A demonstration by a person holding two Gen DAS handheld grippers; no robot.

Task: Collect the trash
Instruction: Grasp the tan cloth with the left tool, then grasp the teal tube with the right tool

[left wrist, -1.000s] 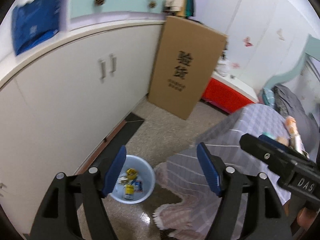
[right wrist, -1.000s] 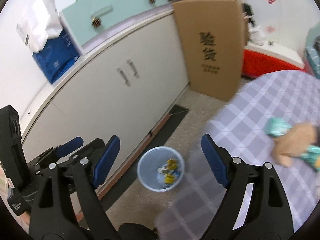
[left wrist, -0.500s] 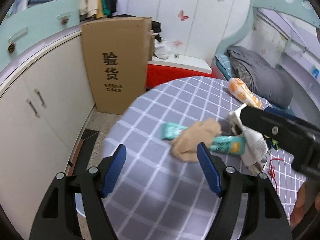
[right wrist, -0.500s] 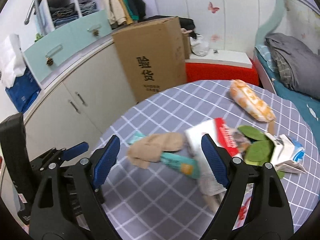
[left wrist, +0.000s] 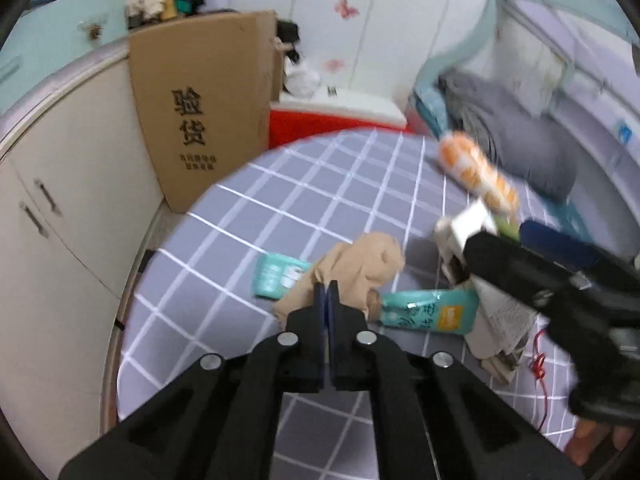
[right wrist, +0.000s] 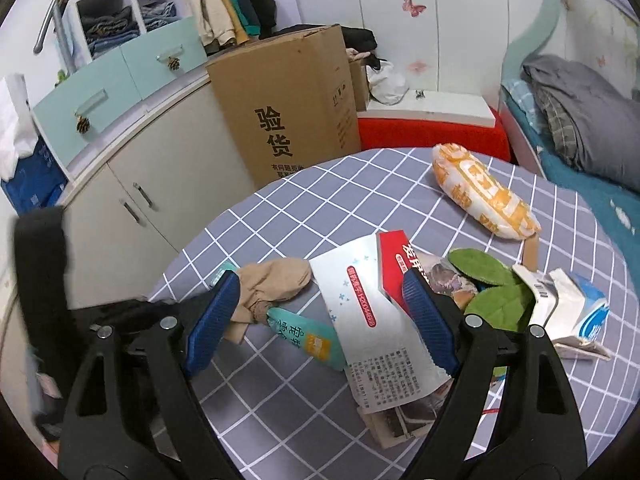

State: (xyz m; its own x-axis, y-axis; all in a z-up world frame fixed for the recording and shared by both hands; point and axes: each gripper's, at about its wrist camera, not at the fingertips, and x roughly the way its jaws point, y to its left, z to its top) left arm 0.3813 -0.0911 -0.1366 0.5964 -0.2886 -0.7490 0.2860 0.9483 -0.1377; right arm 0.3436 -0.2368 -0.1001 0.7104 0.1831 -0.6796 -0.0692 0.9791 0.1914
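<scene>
A beige stocking (left wrist: 360, 264) lies crumpled on the grey checked tablecloth (left wrist: 304, 200), over a teal wrapper (left wrist: 428, 312). My left gripper (left wrist: 327, 292) has its pads pressed together on the stocking's near edge. My right gripper (right wrist: 320, 300) stands open above a white and red paper pack (right wrist: 360, 292), its left pad beside the stocking (right wrist: 276, 280) and the teal wrapper (right wrist: 308, 336). Further trash lies to the right: an orange and white snack bag (right wrist: 484, 196), green leaves (right wrist: 488, 280) and a torn white and blue carton (right wrist: 576, 312). The right gripper's black body (left wrist: 540, 276) shows in the left wrist view.
A tall cardboard box (right wrist: 288, 108) leans against cream cupboards (right wrist: 160, 184) behind the table. A red and white bench (right wrist: 428, 124) and a bed with grey bedding (right wrist: 580, 112) stand at the back right. A red string (left wrist: 538, 364) lies near the table's right edge.
Both views swung from the blue bin on the floor up to the table. The left jaws, wide open half a second ago, have shut at the stocking. The right jaws stay open.
</scene>
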